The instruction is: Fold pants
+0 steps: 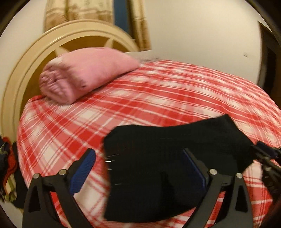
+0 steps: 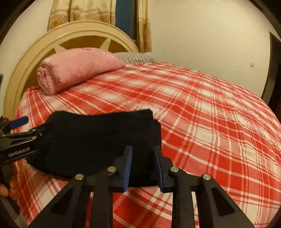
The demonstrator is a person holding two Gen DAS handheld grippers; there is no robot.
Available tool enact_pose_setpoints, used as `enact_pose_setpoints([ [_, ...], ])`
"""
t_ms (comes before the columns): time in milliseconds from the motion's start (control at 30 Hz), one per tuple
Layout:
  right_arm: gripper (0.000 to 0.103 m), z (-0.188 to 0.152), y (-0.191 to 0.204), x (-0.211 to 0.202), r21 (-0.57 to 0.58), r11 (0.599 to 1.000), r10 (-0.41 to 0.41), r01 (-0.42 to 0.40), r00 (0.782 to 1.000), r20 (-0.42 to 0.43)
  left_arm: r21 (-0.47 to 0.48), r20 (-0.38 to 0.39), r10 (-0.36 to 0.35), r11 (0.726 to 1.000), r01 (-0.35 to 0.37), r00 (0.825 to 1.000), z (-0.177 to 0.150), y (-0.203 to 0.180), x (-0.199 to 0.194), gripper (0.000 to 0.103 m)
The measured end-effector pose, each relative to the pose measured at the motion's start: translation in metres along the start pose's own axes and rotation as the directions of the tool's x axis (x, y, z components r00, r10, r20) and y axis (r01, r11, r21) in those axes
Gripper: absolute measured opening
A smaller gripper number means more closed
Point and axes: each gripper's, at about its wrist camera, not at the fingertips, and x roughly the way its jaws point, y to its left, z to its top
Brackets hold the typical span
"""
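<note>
The black pants (image 1: pixel 158 154) lie folded into a compact stack on the red and white plaid bed (image 1: pixel 158 91). My left gripper (image 1: pixel 138 157) is open, its blue-padded fingers wide apart over the stack's left part, with the left finger over bare bedcover. In the right wrist view the pants (image 2: pixel 91 138) lie at the lower left. My right gripper (image 2: pixel 143 150) has its jaws partly closed around the stack's near right corner; I cannot tell whether the pads press the cloth. The left gripper (image 2: pixel 26 128) shows at the left edge, the right gripper (image 1: pixel 263 150) at the far right.
A folded pink blanket (image 1: pixel 84 77) lies near the cream curved headboard (image 1: pixel 52 40). A heap of coloured clothes (image 1: pixel 7 166) sits off the bed's left edge. White wall, curtains (image 2: pixel 98 12) and a dark door frame (image 2: pixel 274 70) lie behind.
</note>
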Motion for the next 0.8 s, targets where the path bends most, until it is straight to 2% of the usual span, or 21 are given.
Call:
enact_pose_setpoints([
  [133, 0.026, -0.013, -0.013, 0.020, 0.078, 0.997, 0.018, -0.012, 0.997, -0.070, 0.032, -0.053, -0.032, 0.999, 0.034, 0.998, -0.007, -0.015, 0.015, 0.099],
  [267, 0.026, -0.019, -0.023, 0.026, 0.125, 0.991, 0.049, -0.039, 0.996, -0.075, 0.010, -0.125, -0.037, 0.999, 0.039, 0.991, -0.015, -0.013, 0.033, 0.099],
  [433, 0.027, -0.021, -0.023, 0.030, 0.119, 0.992, 0.044, -0.035, 0.996, -0.075, -0.003, -0.136, -0.039, 0.999, 0.039, 0.990, -0.023, -0.011, 0.033, 0.103],
  [800, 0.030, -0.023, -0.019, 0.027, 0.093, 0.996, 0.016, -0.007, 0.995, -0.095, -0.057, -0.176, -0.077, 0.996, 0.068, 0.981, -0.029, -0.004, 0.032, 0.103],
])
